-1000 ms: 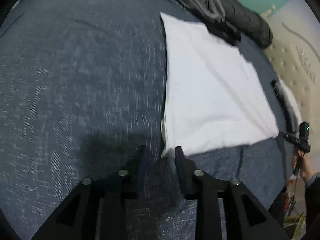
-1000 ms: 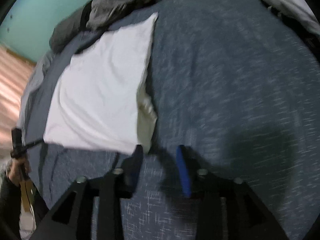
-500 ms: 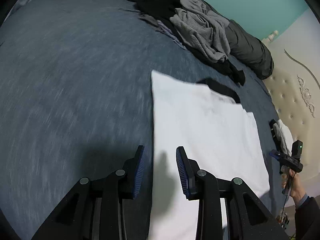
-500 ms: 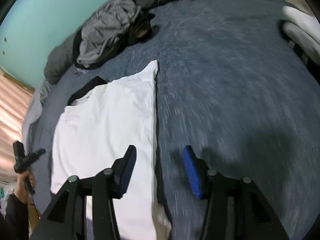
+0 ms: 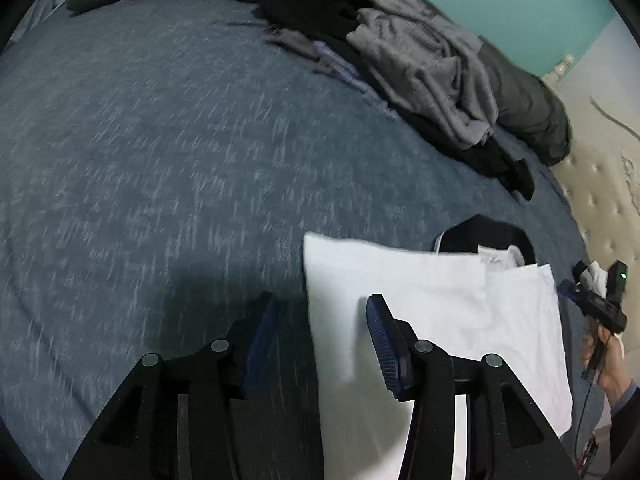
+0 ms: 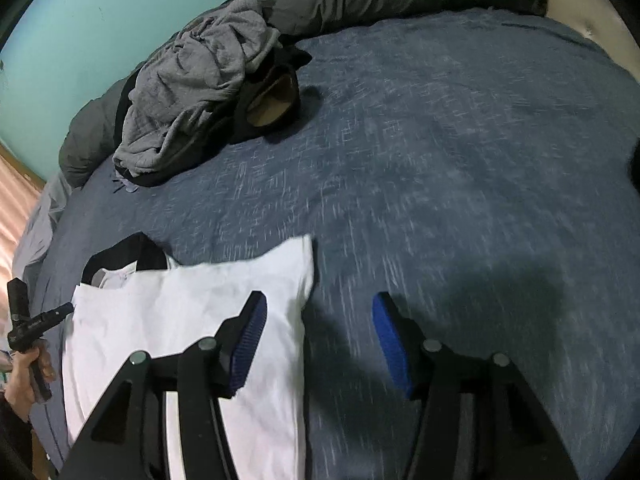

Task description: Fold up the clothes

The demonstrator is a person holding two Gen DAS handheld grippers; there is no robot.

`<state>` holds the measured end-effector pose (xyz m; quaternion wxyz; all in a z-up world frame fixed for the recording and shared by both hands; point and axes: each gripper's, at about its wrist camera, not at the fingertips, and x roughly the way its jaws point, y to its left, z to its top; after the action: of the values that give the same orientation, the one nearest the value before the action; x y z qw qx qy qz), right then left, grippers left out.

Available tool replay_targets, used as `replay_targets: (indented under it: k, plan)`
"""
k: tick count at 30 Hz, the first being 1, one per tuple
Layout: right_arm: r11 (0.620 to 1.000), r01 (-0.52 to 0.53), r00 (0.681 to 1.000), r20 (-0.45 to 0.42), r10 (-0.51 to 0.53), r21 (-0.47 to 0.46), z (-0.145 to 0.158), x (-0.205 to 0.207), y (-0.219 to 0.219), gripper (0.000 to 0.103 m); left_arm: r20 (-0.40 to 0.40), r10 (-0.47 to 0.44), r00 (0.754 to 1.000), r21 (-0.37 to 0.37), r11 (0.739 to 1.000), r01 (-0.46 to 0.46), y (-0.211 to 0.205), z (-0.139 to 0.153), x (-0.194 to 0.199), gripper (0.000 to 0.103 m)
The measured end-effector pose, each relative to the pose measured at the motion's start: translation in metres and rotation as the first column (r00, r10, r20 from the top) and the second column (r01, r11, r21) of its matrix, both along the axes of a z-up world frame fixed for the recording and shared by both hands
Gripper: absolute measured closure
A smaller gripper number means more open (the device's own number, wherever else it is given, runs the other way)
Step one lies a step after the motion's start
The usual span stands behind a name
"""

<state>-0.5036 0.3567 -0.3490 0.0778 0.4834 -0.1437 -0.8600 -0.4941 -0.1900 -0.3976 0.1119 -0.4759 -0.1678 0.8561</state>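
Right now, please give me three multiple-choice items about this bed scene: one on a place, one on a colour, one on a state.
1. Where does the crumpled grey garment lie?
A. on the heap by the teal wall
B. on the folded white cloth
C. between a gripper's fingers

2. What colour is the bedspread?
A. red
B. mottled blue
C. yellow

3. What do the left gripper and right gripper hold?
A. the white cloth
B. a grey garment
C. nothing

Answers: 1 A, it sits on the dark heap, far from the folded white cloth. 2 B, blue with pale flecks. 3 C, both sets of jaws are opening and nothing is pinched.
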Motion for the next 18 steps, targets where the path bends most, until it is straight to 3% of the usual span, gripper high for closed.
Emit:
replay_targets:
  k: [3, 5, 6, 7, 8, 9, 10, 14, 18]
  plan:
    - [1.000, -0.021, 1.000, 0.000, 0.021, -0.009, -0.007, -0.014, -0.005, 0.047, -0.014, 0.000, 1.000, 0.011, 1.000, 0.000, 0.001, -0.002, -0.007, 0.055]
    - [0.999, -0.041, 0.999, 0.002, 0.041, -0.006, -0.011, -0.020, -0.012, 0.047, -0.017, -0.009, 1.000, -0.003, 1.000, 0.009, 0.006, -0.005, -0.010, 0.079]
    - [0.998, -0.054, 0.999, 0.009, 0.054, 0.016, -0.014, -0.022, -0.018, 0.053, -0.013, -0.017, 1.000, -0.012, 1.000, 0.017, 0.009, -0.006, -0.012, 0.098]
    - [0.996, -0.066, 0.998, 0.014, 0.065, 0.062, -0.015, -0.023, -0.023, 0.068, -0.011, -0.025, 1.000, -0.018, 1.000, 0.025, 0.012, -0.008, -0.013, 0.099]
    - [0.992, -0.071, 0.997, 0.007, 0.071, 0.105, -0.014, -0.021, -0.026, 0.076, -0.016, -0.028, 0.999, -0.030, 0.999, 0.028, 0.014, -0.007, -0.012, 0.099]
    - [0.990, -0.075, 0.997, -0.005, 0.076, 0.122, -0.012, -0.020, -0.028, 0.096, -0.023, -0.030, 0.999, -0.035, 0.999, 0.030, 0.014, -0.006, -0.011, 0.099]
    - [0.991, -0.079, 0.996, -0.021, 0.081, 0.107, -0.009, -0.017, -0.026, 0.100, -0.032, -0.031, 0.999, -0.037, 0.999, 0.030, 0.014, -0.003, -0.010, 0.099]
    - [0.986, -0.111, 0.987, -0.100, 0.124, 0.122, 0.013, -0.005, -0.027, 0.101, -0.103, -0.007, 0.995, -0.048, 0.999, 0.002, 0.008, 0.022, 0.003, 0.100]
    - [0.989, -0.064, 0.980, -0.181, 0.088, 0.131, 0.040, 0.002, -0.016, 0.101, -0.143, 0.030, 0.989, -0.053, 0.998, -0.038, -0.005, 0.042, 0.011, 0.100]
